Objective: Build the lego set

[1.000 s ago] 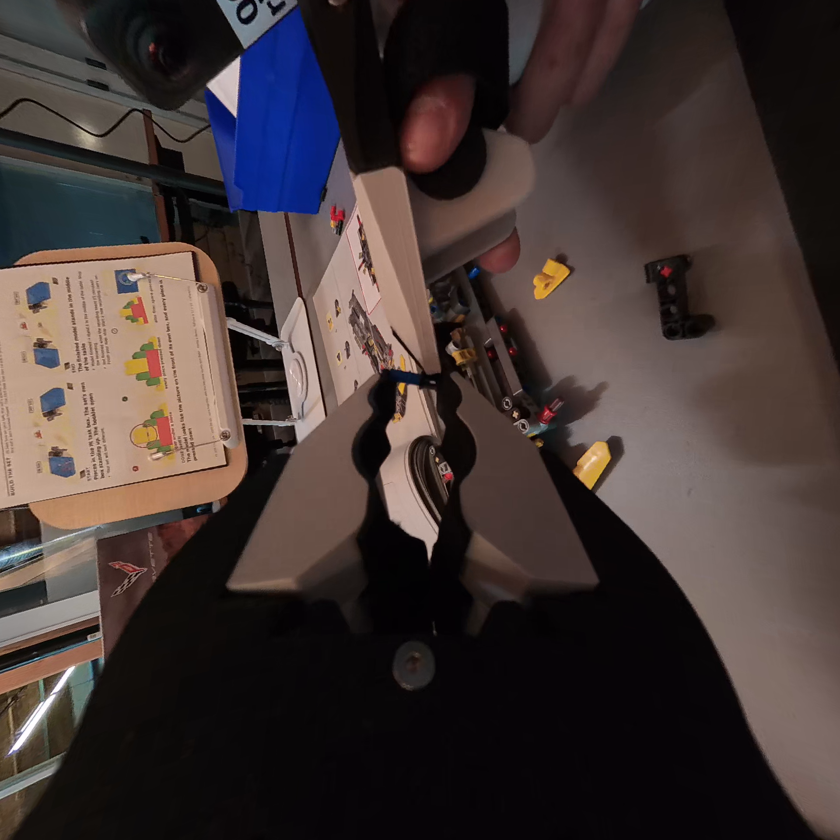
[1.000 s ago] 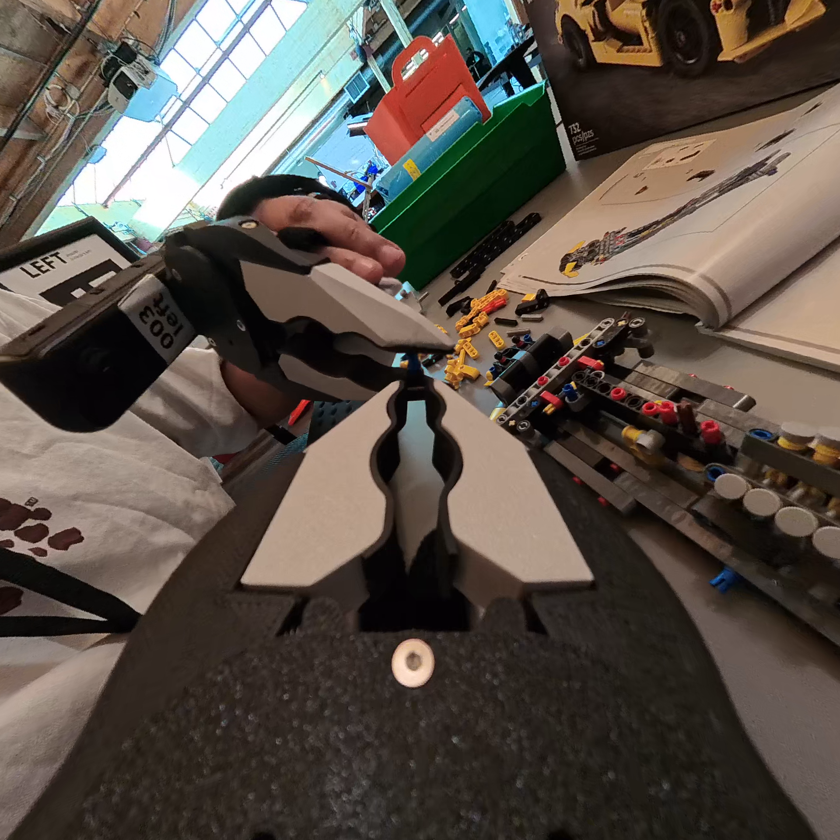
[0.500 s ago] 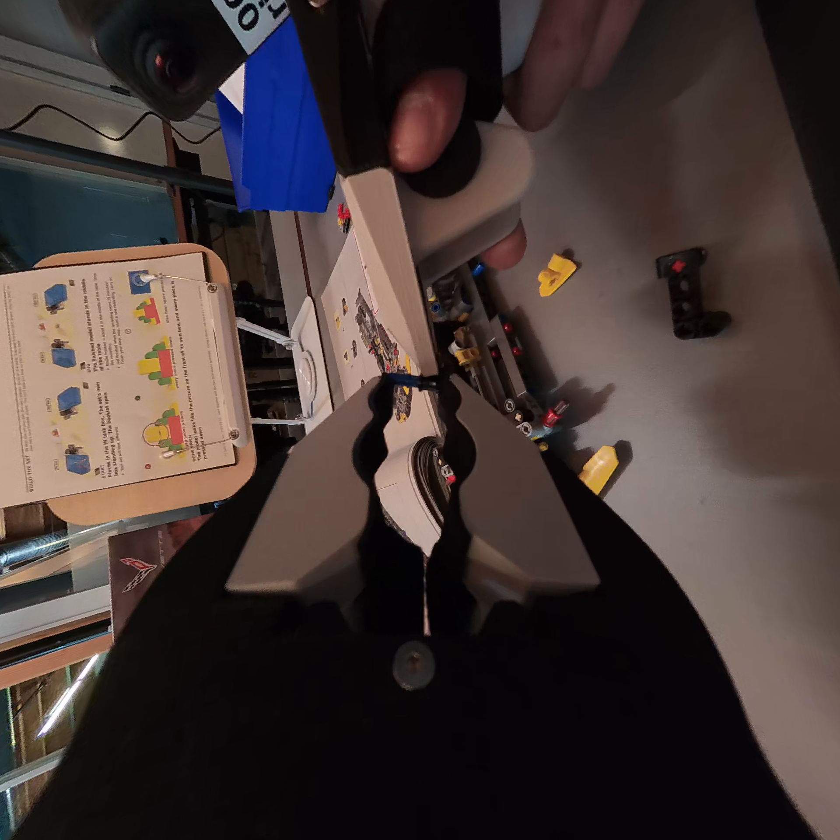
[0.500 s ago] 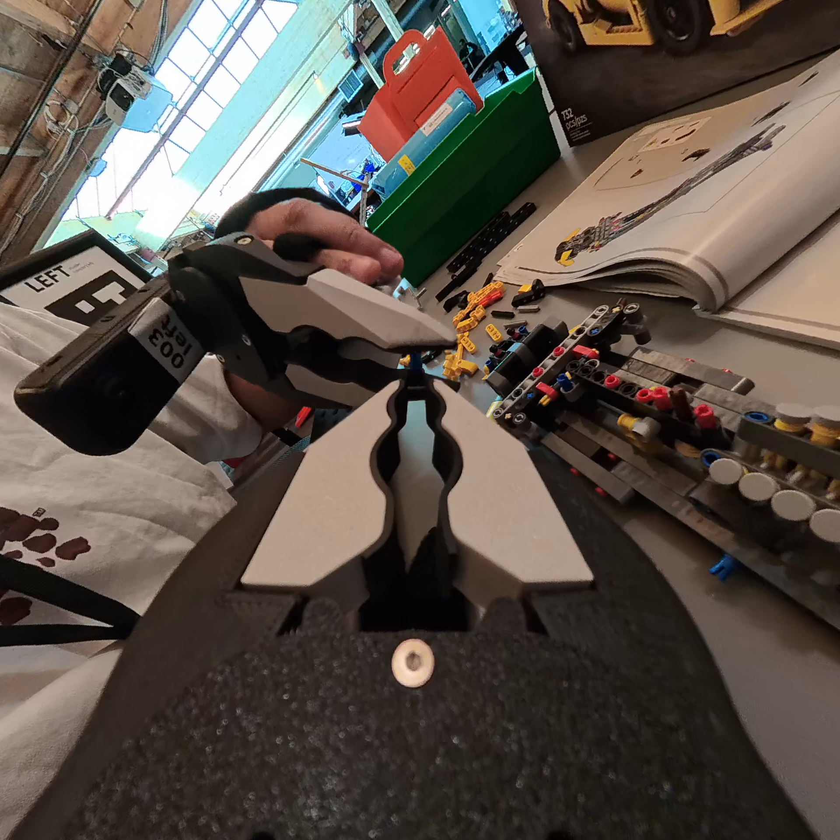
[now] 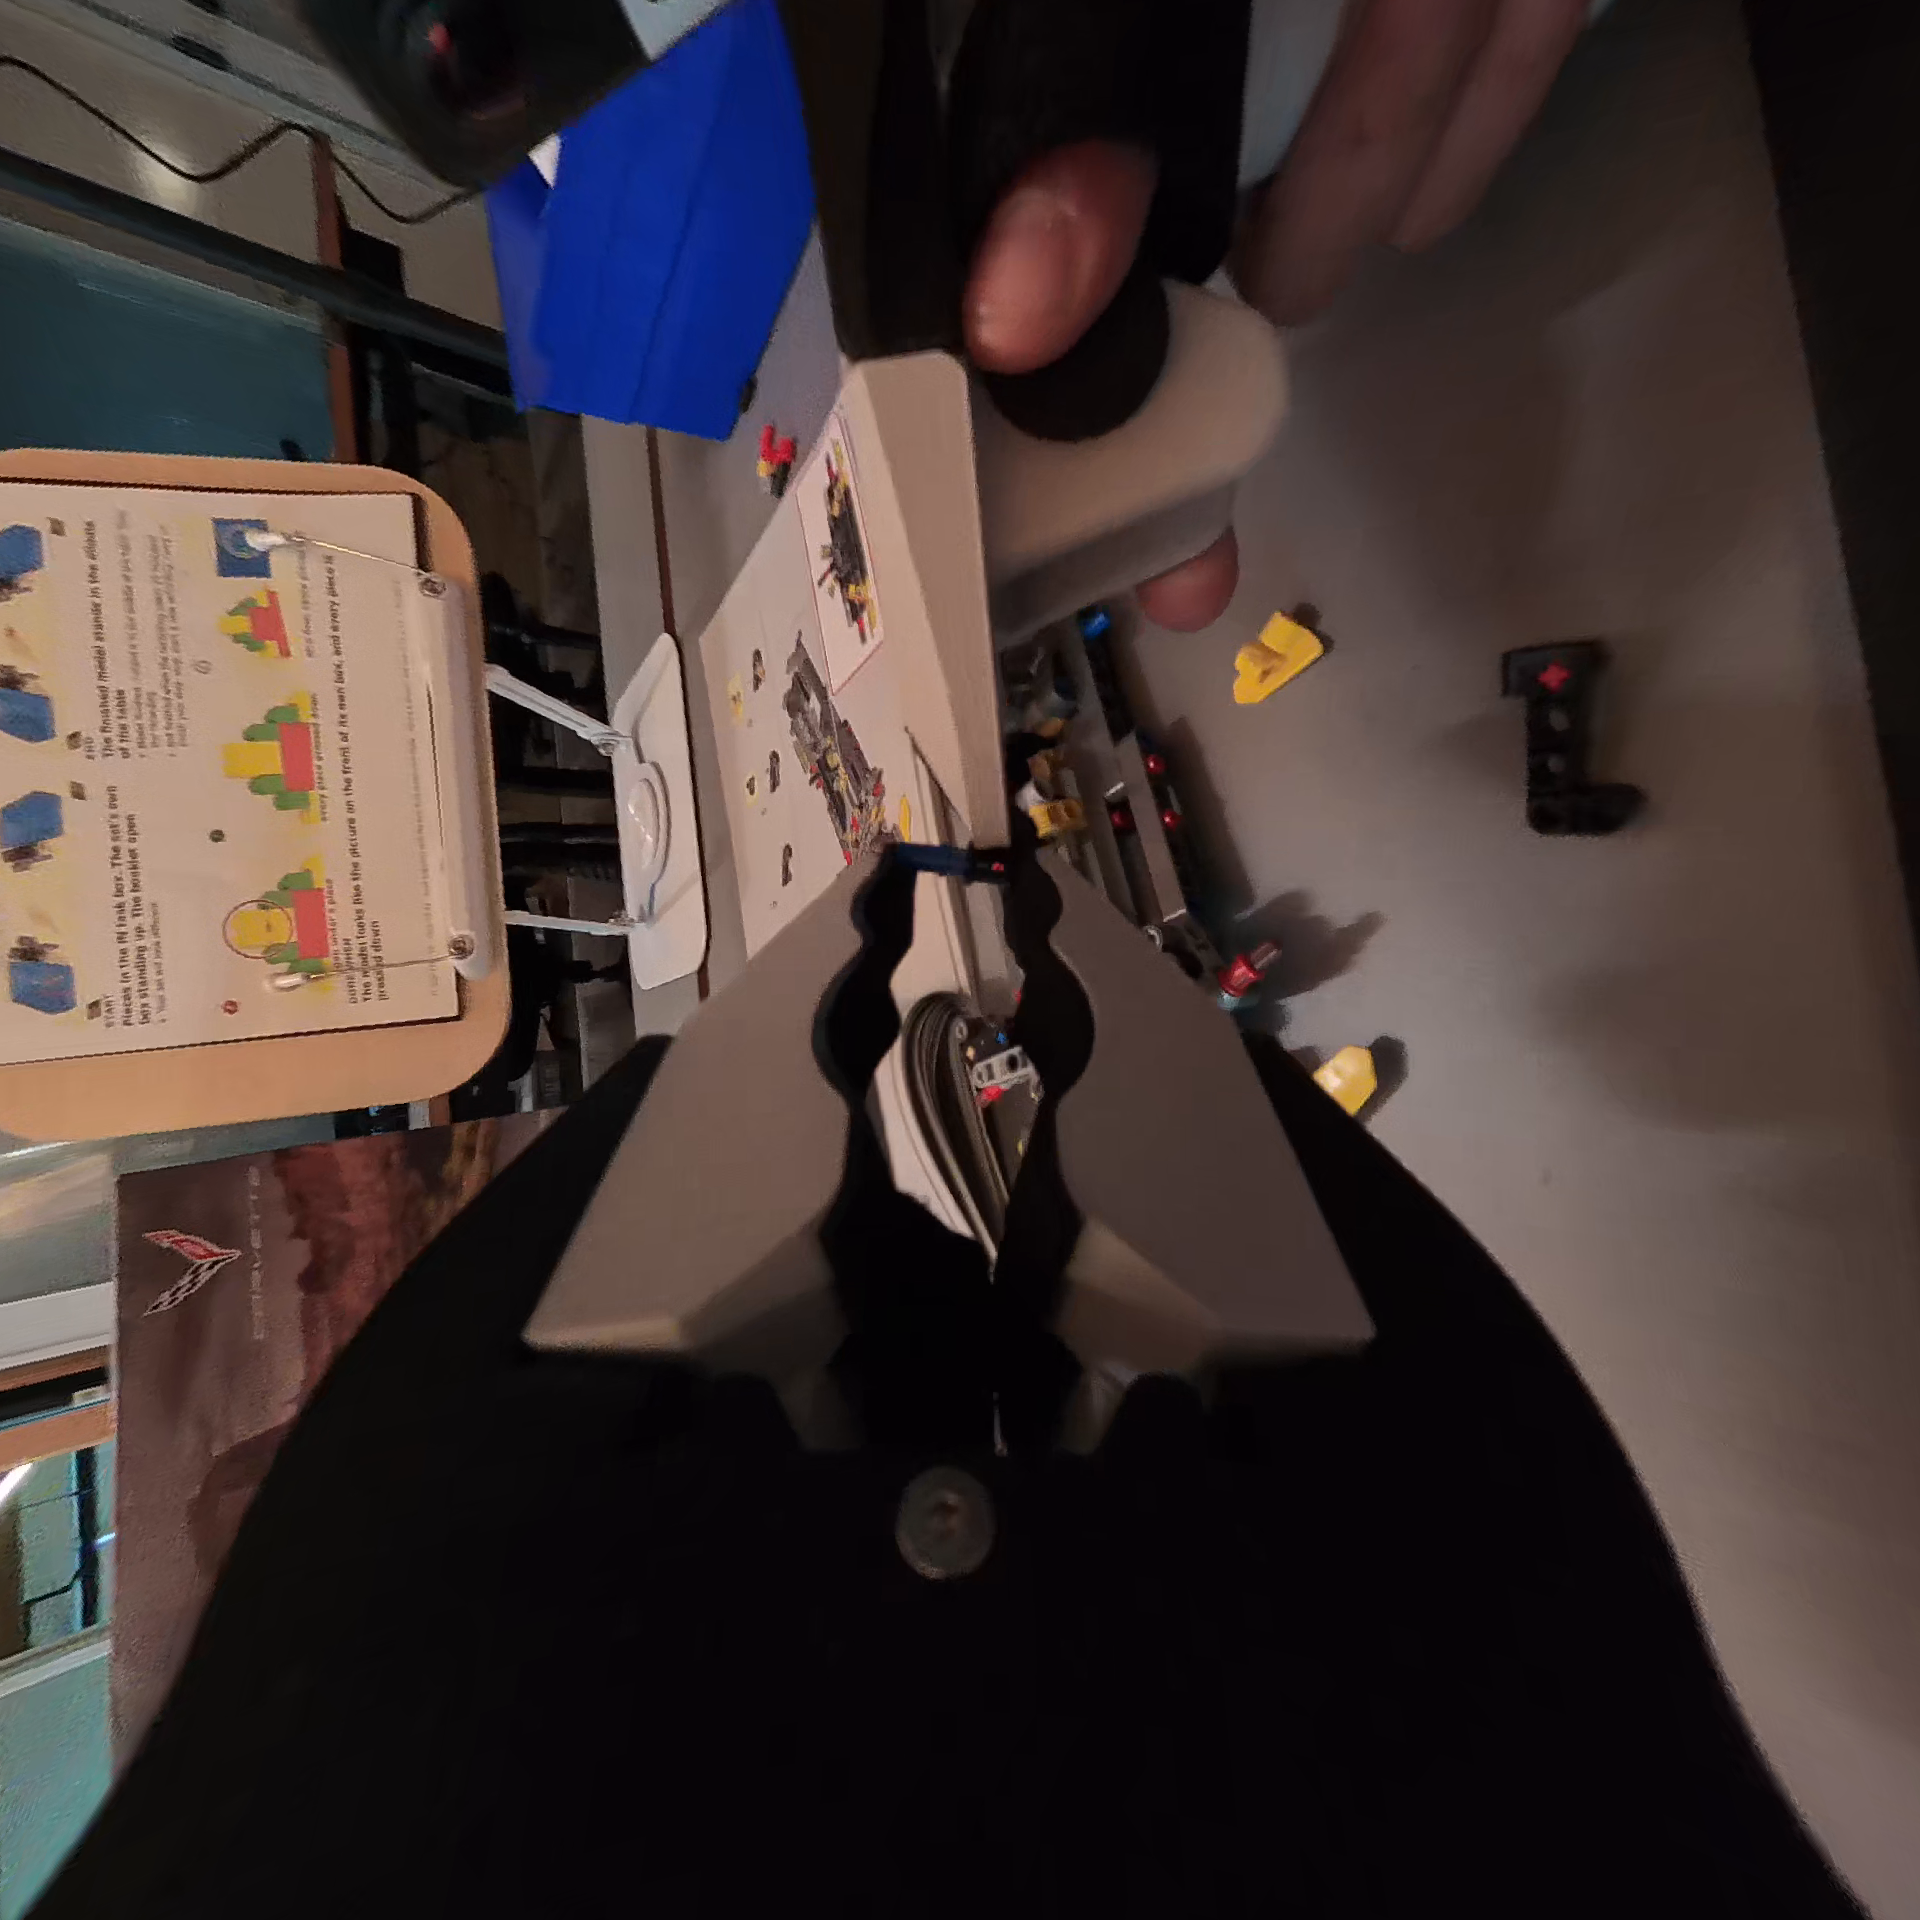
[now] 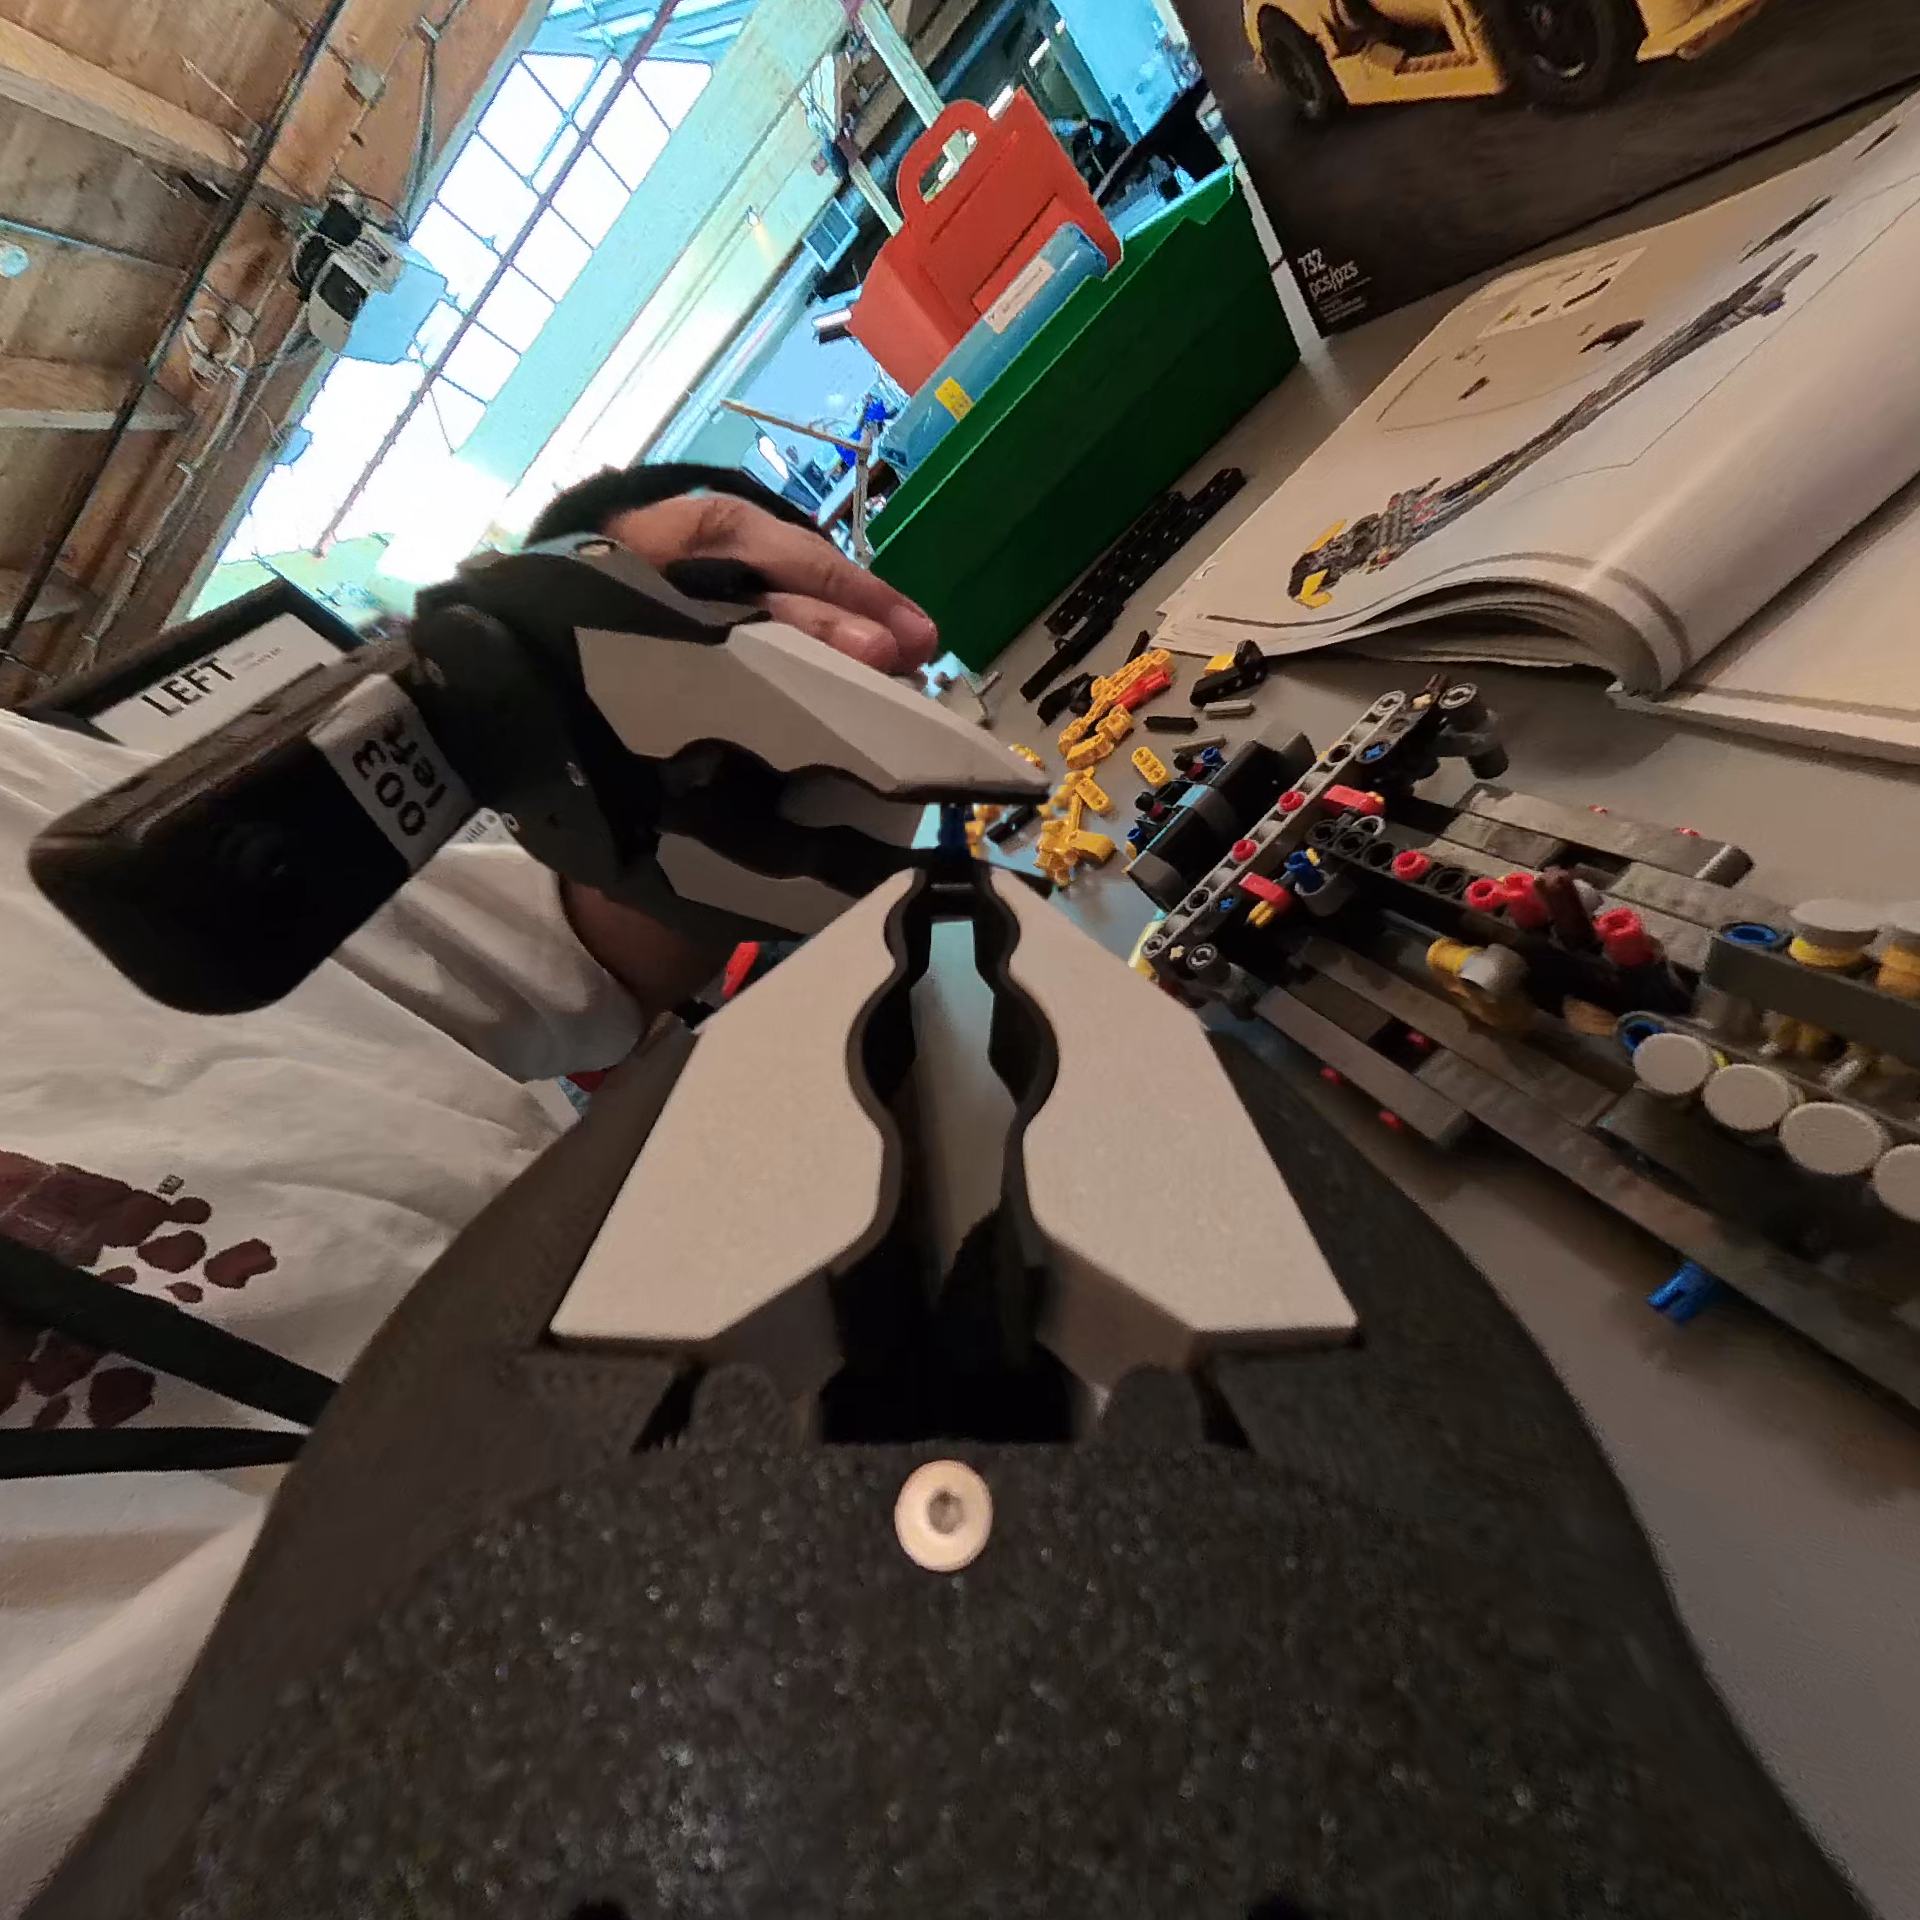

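Observation:
A small blue pin with a black end (image 5: 940,860) is pinched lengthwise between the tips of my left gripper (image 5: 948,864), held above the table. My right gripper (image 6: 948,885) meets it tip to tip and is shut on the pin's black lower end (image 6: 950,836). The right gripper's grey finger (image 5: 935,582) comes down from the top of the left wrist view. The left gripper (image 6: 966,805) comes in from the left of the right wrist view. The long grey and black chassis build (image 6: 1455,935) lies on the table just beyond; it also shows in the left wrist view (image 5: 1132,810).
An open instruction booklet (image 6: 1558,520) lies behind the chassis. Loose yellow pieces (image 6: 1091,748), a green bin (image 6: 1091,436) and the set's box (image 6: 1558,156) are farther back. Two yellow pieces (image 5: 1273,665) and a black L-shaped piece (image 5: 1558,748) lie on the grey table (image 5: 1558,1247). Only a small space, under 4 cm, lies between the two pairs of fingers. Both grippers' tips are roughly 10 centimetres from the black L-shaped piece (image 5: 1558,748).
Both grippers have stayed tip to tip on the small pin. The pair has shifted only slightly over the table.

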`<state>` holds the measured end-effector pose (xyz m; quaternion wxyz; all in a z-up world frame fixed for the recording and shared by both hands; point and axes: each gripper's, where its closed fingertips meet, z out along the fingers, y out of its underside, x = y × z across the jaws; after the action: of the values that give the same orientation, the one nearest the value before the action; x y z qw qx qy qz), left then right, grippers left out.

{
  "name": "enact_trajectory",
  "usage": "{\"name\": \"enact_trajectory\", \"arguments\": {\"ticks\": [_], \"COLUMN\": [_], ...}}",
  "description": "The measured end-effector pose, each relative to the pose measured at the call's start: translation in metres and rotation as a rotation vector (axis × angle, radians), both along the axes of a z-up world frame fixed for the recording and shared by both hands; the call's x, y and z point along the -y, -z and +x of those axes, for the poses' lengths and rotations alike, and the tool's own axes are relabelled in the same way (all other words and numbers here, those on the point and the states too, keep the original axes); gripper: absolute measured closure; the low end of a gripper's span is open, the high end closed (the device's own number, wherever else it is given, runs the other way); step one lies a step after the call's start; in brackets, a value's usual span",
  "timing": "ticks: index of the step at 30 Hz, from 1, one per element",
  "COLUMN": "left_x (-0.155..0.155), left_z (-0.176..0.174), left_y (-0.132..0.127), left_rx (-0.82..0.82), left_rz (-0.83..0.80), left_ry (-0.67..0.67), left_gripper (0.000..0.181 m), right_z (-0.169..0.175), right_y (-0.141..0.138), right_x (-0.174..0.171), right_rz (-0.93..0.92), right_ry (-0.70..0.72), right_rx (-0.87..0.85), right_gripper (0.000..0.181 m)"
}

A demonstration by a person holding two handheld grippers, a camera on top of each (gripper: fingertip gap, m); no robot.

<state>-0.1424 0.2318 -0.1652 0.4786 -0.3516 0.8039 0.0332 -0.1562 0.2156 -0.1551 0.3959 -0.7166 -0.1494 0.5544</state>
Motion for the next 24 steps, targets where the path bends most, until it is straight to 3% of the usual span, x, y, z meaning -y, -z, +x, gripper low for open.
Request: {"name": "enact_trajectory", "arguments": {"ticks": [2,7,24], "left_x": [0.001,0.002,0.0], "left_z": [0.0,-0.001,-0.003], "left_y": [0.004,0.004,0.011], "left_rx": [-0.002,0.006,-0.064], "left_rz": [-0.003,0.243,0.209], "left_ry": [0.005,0.106,0.077], "left_gripper": [0.164,0.161,0.164], "right_z": [0.0,-0.003,-0.007], "right_y": [0.004,0.009,0.015], "right_x": [0.0,0.0,0.001], "right_rz": [-0.017,-0.053,-0.011], "right_ry": [-0.009,-0.024,-0.014], "right_rx": [0.021,0.02,0.109], "right_gripper": [0.175,0.175,0.175]}}
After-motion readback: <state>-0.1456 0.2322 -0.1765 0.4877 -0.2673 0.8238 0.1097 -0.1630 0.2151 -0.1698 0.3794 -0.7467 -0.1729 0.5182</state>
